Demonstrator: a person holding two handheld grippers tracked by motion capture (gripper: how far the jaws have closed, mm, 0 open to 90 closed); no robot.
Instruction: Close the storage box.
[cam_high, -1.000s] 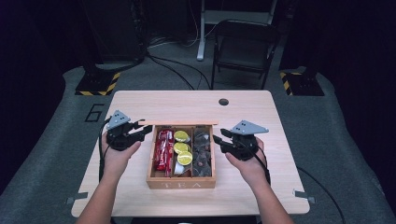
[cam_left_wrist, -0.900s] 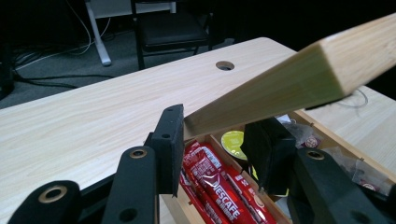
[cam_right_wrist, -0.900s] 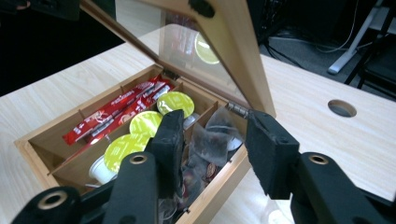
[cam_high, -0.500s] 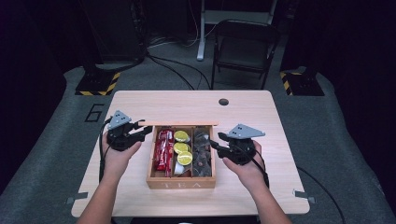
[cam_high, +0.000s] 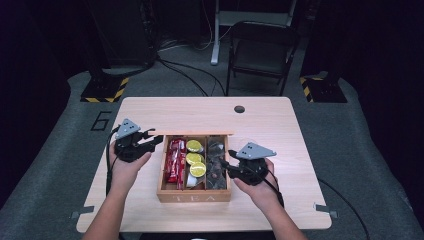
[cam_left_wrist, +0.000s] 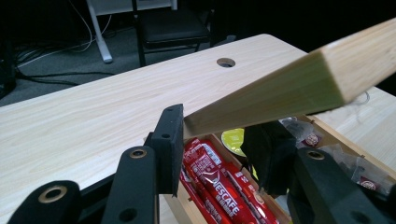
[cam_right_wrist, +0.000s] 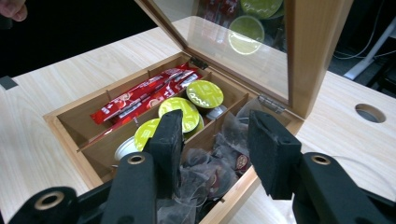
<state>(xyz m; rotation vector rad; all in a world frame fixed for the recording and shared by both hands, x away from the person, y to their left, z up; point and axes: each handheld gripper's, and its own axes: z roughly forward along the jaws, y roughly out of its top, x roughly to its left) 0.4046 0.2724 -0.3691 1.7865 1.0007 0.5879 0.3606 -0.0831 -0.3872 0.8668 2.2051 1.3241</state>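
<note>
Left gripper (cam_high: 150, 141) stood closed on the edge of the wooden lid (cam_left_wrist: 285, 86) of the tea box (cam_high: 194, 192); in the left gripper view its two black pads pinched the lid's corner from both sides, holding the lid raised on its hinges. Right gripper (cam_right_wrist: 215, 140) had its jaws partly apart with nothing between the pads, poised over the box's right compartment, where clear tea-bag packets (cam_right_wrist: 210, 175) lay in a loose heap.

Compared with a second before, the right gripper had come in from the table beside the box to its right wall and a little lower, so that in the high view its tips (cam_high: 223, 166) reached over the rim. Its jaws stood about as wide as before. The left gripper and the lid had kept their place.

The tea box sat near the front middle of the table (cam_high: 280, 130), with three compartments side by side. The left one held red Nescafé sticks (cam_high: 175, 160), at least three, though the exact count could not be told. The middle one held three yellow-green capsules (cam_high: 193, 159) in a row. The packets on the right overlapped too much to count. Two grippers were in play, one in each hand.
</note>
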